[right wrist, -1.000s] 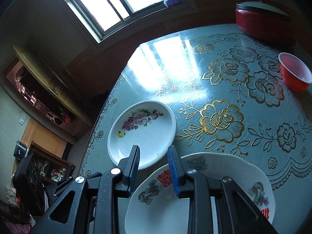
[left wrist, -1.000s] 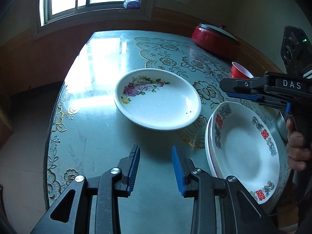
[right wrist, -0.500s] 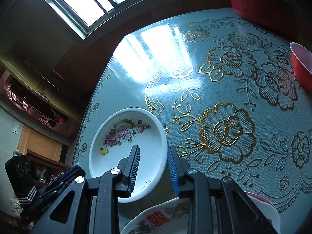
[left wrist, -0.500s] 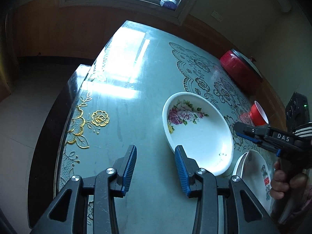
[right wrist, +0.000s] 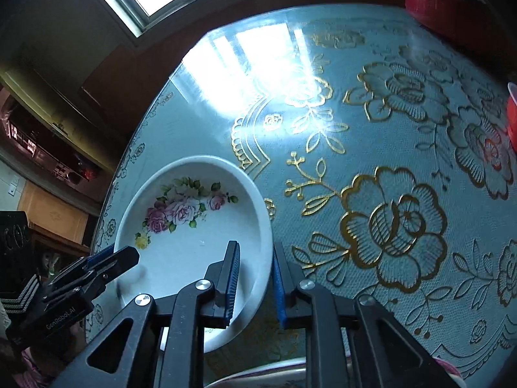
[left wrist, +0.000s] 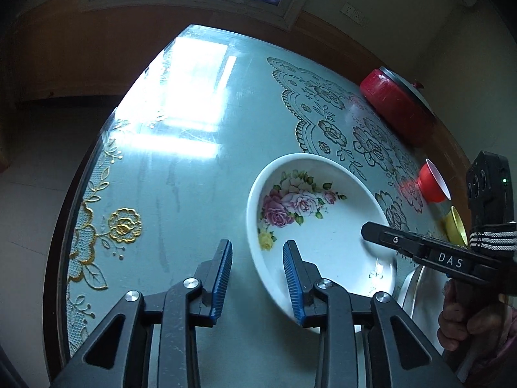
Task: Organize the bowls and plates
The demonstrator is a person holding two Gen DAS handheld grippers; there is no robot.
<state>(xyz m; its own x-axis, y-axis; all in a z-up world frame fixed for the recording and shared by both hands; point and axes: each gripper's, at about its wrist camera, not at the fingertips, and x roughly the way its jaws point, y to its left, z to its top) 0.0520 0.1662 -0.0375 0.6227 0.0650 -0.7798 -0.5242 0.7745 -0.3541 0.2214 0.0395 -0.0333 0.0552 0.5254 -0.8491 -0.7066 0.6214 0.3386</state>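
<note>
A white bowl with pink roses sits on the blue floral tablecloth; it also shows in the right wrist view. My left gripper is open and straddles the bowl's near left rim. My right gripper is open and straddles the bowl's right rim, one finger inside and one outside. In the left wrist view the right gripper reaches over the bowl's right side. A white plate lies at the right, mostly hidden; its edge shows at the bottom of the right wrist view.
A red lidded pot stands at the table's far right edge. A red cup and a yellow cup stand to the right of the bowl. The table's left edge drops to the floor.
Both grippers have closed in on the rose bowl: the left now straddles its near left rim, the right its right rim. The plate has slid almost out of view.
</note>
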